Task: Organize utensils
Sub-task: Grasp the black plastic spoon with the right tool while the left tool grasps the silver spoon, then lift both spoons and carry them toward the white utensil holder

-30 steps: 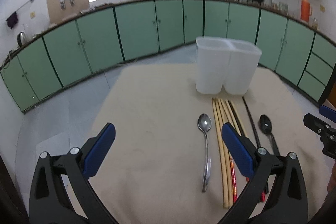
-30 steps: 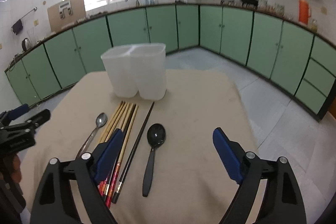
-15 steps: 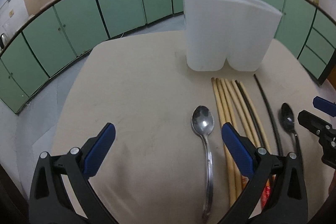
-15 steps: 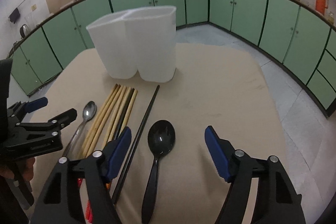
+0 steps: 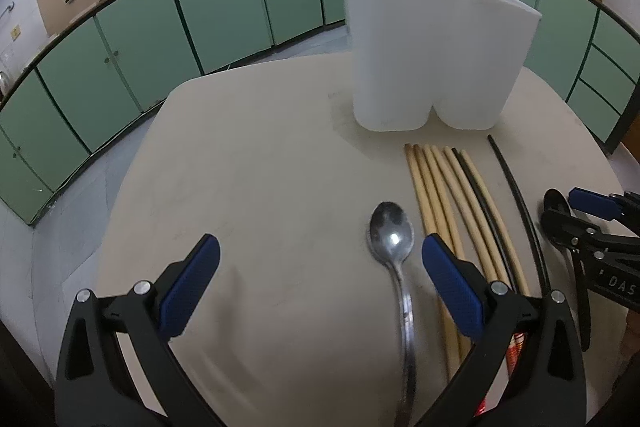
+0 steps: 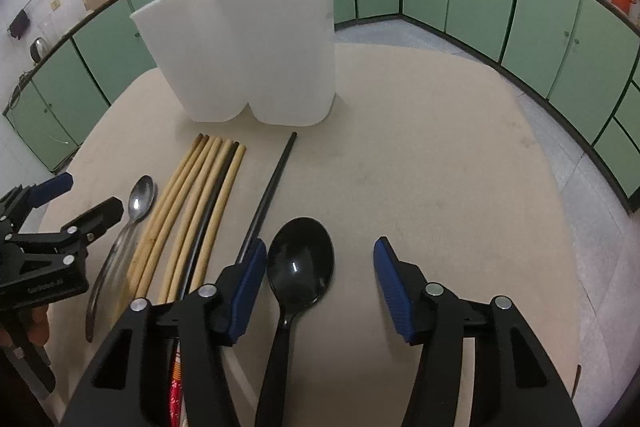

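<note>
Black spoon (image 6: 301, 267) between right gripper (image 6: 320, 285) fingers

My left gripper (image 5: 320, 281) is matte black plastic, its two angular fingers faced with ribbed blue pads (image 5: 188, 283) and pinned with silver screws. My right gripper (image 6: 320, 287) is built the same, with white lettering on its side. Bare skin of my left hand (image 6: 34, 325) shows behind the frame.

left gripper (image 5: 320, 267) jaws spread wide, right gripper (image 6: 320, 275) likewise, side by side
</note>
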A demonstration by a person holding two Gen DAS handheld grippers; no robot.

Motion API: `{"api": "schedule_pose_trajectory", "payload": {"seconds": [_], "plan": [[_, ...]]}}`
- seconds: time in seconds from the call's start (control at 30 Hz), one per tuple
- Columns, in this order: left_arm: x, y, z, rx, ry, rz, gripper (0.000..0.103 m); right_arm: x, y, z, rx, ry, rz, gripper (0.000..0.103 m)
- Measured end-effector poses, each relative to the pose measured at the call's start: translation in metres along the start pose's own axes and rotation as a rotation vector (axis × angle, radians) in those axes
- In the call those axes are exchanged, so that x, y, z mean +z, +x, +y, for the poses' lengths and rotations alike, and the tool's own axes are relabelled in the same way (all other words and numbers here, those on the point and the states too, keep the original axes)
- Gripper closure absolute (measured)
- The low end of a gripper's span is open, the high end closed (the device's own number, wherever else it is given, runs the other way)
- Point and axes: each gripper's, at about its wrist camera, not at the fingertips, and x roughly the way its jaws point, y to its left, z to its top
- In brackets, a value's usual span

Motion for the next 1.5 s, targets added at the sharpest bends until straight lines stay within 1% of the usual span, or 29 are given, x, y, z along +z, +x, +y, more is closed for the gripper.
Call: {"api": "schedule_pose_trajectory", "payload": {"seconds": [0.03,0.1,0.17,0.2,0.37,0.47,0.67,0.8,0.9,0.93,0.97,1.0,1.07,1.2,1.23,1.3,1.33,1.37,1.4,1.43,1.5], "plan": [[0.001,0.000,-0.003,-0.003,0.002,-0.001,0.005,0.001,0.000,0.000,0.002,-0.001,0.000,0.048],[0.002,0.002,-0.006,-0.009,0.002,0.002,0.005,0.003,0.001,0.001,0.003,-0.010,0.006,0.052],[0.004,0.005,-0.010,-0.012,0.003,0.007,0.005,0.000,-0.001,0.002,-0.003,-0.023,0.008,0.069],[0.005,0.007,-0.012,-0.014,0.003,0.011,0.005,0.000,-0.001,0.001,-0.012,-0.033,0.009,0.071],[0.016,0.021,-0.011,-0.004,-0.007,0.041,0.005,-0.001,-0.006,-0.009,0.001,-0.030,0.006,0.071],[0.019,0.023,-0.010,-0.003,-0.009,0.045,0.005,-0.002,-0.005,-0.014,0.010,-0.024,0.002,0.071],[0.019,0.029,-0.010,0.002,-0.004,0.064,0.005,-0.003,-0.005,-0.011,-0.007,-0.039,-0.007,0.071],[0.022,0.035,-0.011,0.008,-0.007,0.084,0.007,-0.001,-0.003,-0.011,0.001,-0.038,-0.004,0.071],[0.024,0.036,-0.006,-0.024,-0.041,0.094,0.015,-0.001,-0.003,-0.013,0.006,-0.035,0.001,0.070],[0.024,0.038,0.001,-0.043,-0.053,0.097,0.022,-0.001,-0.002,-0.013,0.007,-0.033,0.002,0.070],[0.025,0.038,0.003,-0.061,-0.065,0.101,0.025,-0.001,-0.002,-0.013,0.005,-0.031,0.004,0.070],[0.027,0.039,0.003,-0.066,-0.071,0.103,0.025,0.000,-0.001,-0.012,0.002,-0.032,0.006,0.070],[0.029,0.040,0.000,-0.062,-0.054,0.101,0.028,0.000,0.000,-0.010,-0.003,-0.032,0.011,0.067],[0.034,0.040,-0.005,-0.065,-0.060,0.113,0.029,0.005,0.004,-0.006,-0.013,-0.027,0.029,0.066],[0.035,0.040,-0.005,-0.065,-0.068,0.116,0.031,0.006,0.004,-0.006,-0.011,-0.019,0.032,0.066],[0.036,0.038,-0.007,-0.072,-0.074,0.116,0.039,0.007,0.005,-0.007,-0.009,-0.010,0.038,0.066],[0.034,0.036,-0.008,-0.075,-0.073,0.113,0.047,0.007,0.005,-0.006,-0.018,-0.012,0.038,0.068],[0.033,0.035,-0.008,-0.079,-0.073,0.109,0.058,0.007,0.005,-0.006,-0.026,-0.017,0.037,0.071],[0.032,0.034,-0.007,-0.083,-0.076,0.104,0.064,0.007,0.005,-0.007,-0.023,-0.016,0.034,0.071],[0.032,0.033,-0.006,-0.089,-0.078,0.101,0.076,0.007,0.005,-0.008,-0.017,-0.008,0.031,0.072],[0.033,0.031,-0.005,-0.110,-0.090,0.100,0.076,0.006,0.003,-0.012,0.007,0.013,0.014,0.072]]}}
